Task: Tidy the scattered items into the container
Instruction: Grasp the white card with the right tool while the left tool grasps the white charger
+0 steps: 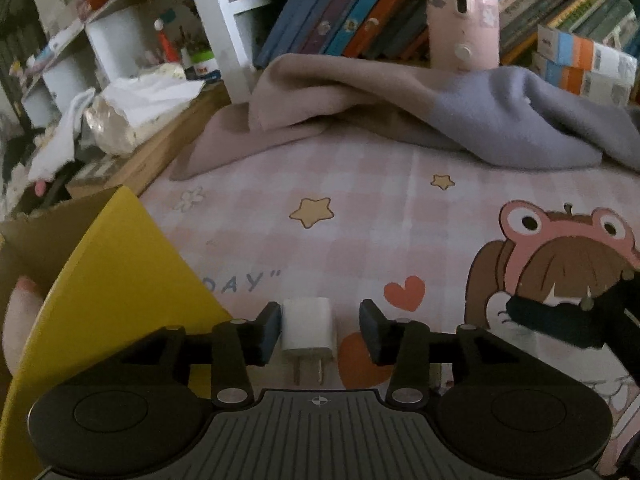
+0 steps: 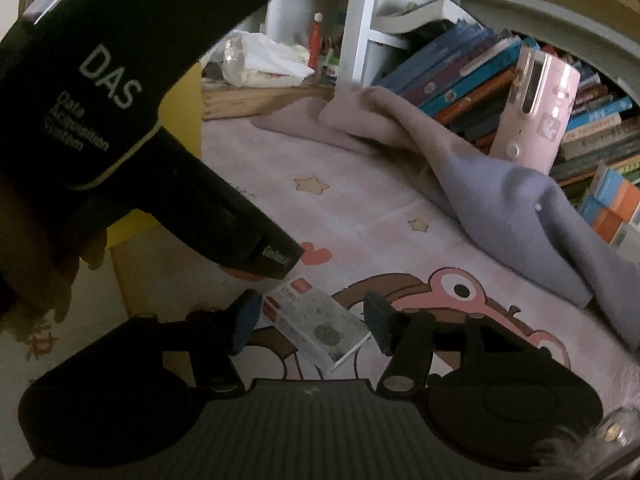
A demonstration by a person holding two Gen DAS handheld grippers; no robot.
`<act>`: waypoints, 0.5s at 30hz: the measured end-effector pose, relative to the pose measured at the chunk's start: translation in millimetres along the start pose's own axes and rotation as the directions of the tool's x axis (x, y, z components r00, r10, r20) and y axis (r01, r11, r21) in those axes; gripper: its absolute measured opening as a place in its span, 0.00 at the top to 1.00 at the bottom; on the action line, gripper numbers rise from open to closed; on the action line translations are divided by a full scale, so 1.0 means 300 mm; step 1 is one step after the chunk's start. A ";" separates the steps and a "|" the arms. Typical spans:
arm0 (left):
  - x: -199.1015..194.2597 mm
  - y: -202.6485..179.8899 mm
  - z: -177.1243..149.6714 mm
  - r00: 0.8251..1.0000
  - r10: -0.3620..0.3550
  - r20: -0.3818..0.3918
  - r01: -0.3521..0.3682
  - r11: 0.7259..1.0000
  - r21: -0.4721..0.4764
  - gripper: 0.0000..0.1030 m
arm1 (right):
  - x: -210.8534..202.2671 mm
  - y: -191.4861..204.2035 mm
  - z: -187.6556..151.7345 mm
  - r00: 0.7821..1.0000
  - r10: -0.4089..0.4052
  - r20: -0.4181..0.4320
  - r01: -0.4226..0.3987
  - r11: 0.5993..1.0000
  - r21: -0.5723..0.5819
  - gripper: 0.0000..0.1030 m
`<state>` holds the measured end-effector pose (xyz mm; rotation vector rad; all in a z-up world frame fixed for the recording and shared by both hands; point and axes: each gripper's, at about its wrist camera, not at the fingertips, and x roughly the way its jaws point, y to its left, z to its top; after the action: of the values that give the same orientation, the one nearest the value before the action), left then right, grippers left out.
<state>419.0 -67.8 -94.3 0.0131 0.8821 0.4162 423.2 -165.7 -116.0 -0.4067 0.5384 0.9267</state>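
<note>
Straddling white charger (image 1: 307, 330), jaws apart.

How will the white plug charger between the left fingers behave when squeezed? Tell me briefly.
The white charger looks like a rigid block, so it probably won't flex. Its smooth sides may slip. Only one finger of the left gripper looks close, so it might slide sideways first.

A pink checked sheet (image 1: 360, 208) printed with stars, hearts and a cartoon frog-hat figure covers the surface. A beige and lilac blanket (image 1: 400, 112) lies crumpled at its far edge. Behind it, leaning books (image 1: 352, 12) fill a shelf, with a white shelf unit (image 1: 120, 40) of small clutter to the left. The light is dim.
</note>
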 end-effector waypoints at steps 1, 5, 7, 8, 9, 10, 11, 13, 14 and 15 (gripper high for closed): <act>0.002 0.010 0.000 1.000 -0.018 -0.007 0.018 0.999 -0.027 0.58 | -0.003 -0.003 0.000 1.000 0.005 -0.004 -0.005 1.000 0.001 0.46; 0.000 0.052 -0.014 0.995 -0.100 -0.029 0.095 0.986 -0.140 0.63 | -0.033 -0.026 -0.013 0.999 0.027 -0.026 -0.026 0.999 0.040 0.57; -0.012 0.046 -0.021 0.991 -0.126 -0.038 0.120 0.985 -0.122 0.64 | -0.059 -0.039 -0.027 0.999 0.021 -0.042 -0.018 0.998 0.066 0.60; -0.023 0.043 -0.026 0.988 -0.150 -0.043 0.144 0.983 -0.115 0.69 | -0.073 -0.043 -0.035 0.999 0.013 -0.049 -0.009 0.997 0.079 0.61; -0.035 0.039 -0.030 0.984 -0.173 -0.049 0.166 0.980 -0.111 0.69 | -0.089 -0.049 -0.045 0.998 0.003 -0.058 0.002 0.996 0.093 0.61; -0.048 0.034 -0.037 0.978 -0.200 -0.056 0.193 0.975 -0.110 0.70 | -0.105 -0.053 -0.055 0.998 -0.006 -0.065 0.013 0.994 0.107 0.61; -0.059 0.027 -0.047 0.973 -0.224 -0.061 0.217 0.970 -0.109 0.70 | -0.120 -0.056 -0.065 0.997 -0.013 -0.072 0.022 0.993 0.119 0.61; -0.074 0.008 -0.063 0.967 -0.246 -0.064 0.240 0.967 -0.085 0.69 | -0.149 -0.055 -0.085 0.996 -0.020 -0.082 0.031 0.991 0.134 0.60; -0.078 -0.003 -0.068 0.968 -0.242 -0.064 0.238 0.969 -0.066 0.69 | -0.161 -0.053 -0.094 0.996 -0.020 -0.085 0.032 0.990 0.137 0.60; -0.076 -0.009 -0.069 0.970 -0.236 -0.062 0.233 0.971 -0.055 0.68 | -0.171 -0.051 -0.102 0.996 -0.018 -0.090 0.030 0.990 0.137 0.59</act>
<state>391.7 -81.8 -90.9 -0.1485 0.9285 0.2166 403.0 -223.5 -108.4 -0.3288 0.6733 0.8453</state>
